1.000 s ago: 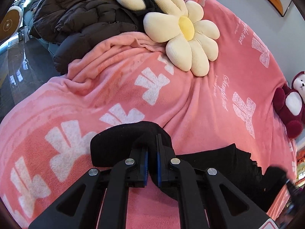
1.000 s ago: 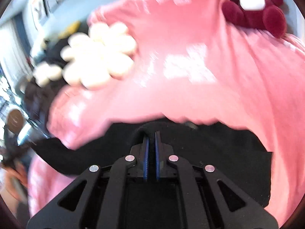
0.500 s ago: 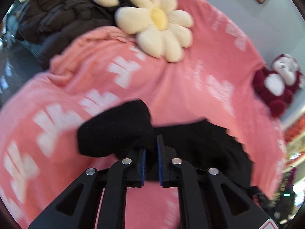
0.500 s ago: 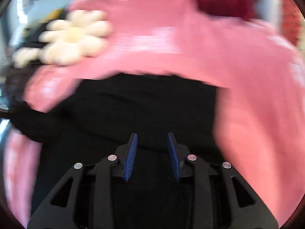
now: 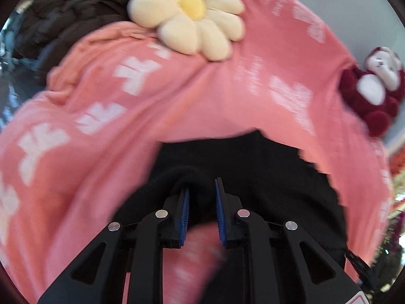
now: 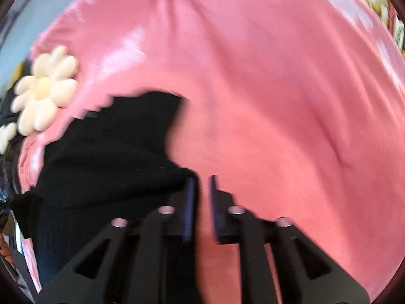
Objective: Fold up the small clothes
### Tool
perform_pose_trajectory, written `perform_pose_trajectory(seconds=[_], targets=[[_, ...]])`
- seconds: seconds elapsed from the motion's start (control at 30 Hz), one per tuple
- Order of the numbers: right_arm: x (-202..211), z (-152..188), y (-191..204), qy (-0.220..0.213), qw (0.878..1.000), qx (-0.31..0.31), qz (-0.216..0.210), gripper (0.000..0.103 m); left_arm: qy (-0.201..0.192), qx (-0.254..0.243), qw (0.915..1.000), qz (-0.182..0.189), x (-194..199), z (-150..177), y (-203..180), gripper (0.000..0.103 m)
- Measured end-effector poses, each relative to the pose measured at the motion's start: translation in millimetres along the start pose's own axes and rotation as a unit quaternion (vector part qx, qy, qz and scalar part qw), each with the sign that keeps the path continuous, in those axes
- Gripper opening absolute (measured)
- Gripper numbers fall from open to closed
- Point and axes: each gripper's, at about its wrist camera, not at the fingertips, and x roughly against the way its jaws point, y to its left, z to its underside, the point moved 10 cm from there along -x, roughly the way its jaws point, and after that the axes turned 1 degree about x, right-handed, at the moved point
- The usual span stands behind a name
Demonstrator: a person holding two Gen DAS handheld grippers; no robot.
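Note:
A small black garment [image 5: 265,167] lies folded over on a pink blanket [image 5: 177,106]. My left gripper [image 5: 201,185] is open, its blue-padded jaws apart, with a bunched fold of the black cloth lying between and just ahead of them. In the right wrist view the garment [image 6: 114,157] lies to the left. My right gripper [image 6: 201,179] is open and empty, its left fingertip at the garment's right edge, over bare pink blanket [image 6: 278,101].
A cream daisy cushion [image 5: 192,17] and a dark puffer jacket [image 5: 63,25] lie at the far left of the blanket. A maroon and white plush toy [image 5: 372,88] sits at the far right. The daisy cushion [image 6: 43,91] also shows in the right wrist view.
Both grippers have opened and let go of the black garment. The left carried its fold rightward over the garment; the right has swung off to the garment's right edge.

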Motion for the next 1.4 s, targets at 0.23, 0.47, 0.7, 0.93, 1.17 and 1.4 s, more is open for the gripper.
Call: perform_pose_trajectory(seconds=[0.23, 0.47, 0.7, 0.93, 1.17, 1.4], targets=[[44.9, -13.6, 67.1, -0.049, 0.992, 0.049, -0.102, 0.017, -0.007, 0.015, 0.9993, -0.034, 9.1, -1.4, 64.5, 0.024], [-26.4, -50.1, 116.6, 0.006, 0.995, 0.056, -0.08, 0.009, -0.001, 0.019, 0.9996, -0.02, 17.8, 0.3, 66.3, 0.026], [59.6, -10.7, 159.7, -0.058, 0.985, 0.096, -0.129, 0.02, 0.006, 0.112, 0.9936, -0.009, 8.4, -5.5, 98.0, 0.062], [84.4, 121.3, 162.5, -0.021, 0.981, 0.158, -0.113, 0.036, 0.077, 0.326, 0.9422, 0.016, -20.5, 35.6, 155.9, 0.066], [100.8, 165.7, 173.6, -0.008, 0.973, 0.201, -0.118, 0.042, 0.07, 0.441, 0.8911, 0.081, -37.6, 41.2, 166.0, 0.063], [111.5, 155.5, 157.0, -0.029, 0.977, 0.181, -0.111, 0.053, 0.015, 0.416, 0.8972, 0.148, -7.2, -28.6, 134.8, 0.002]])
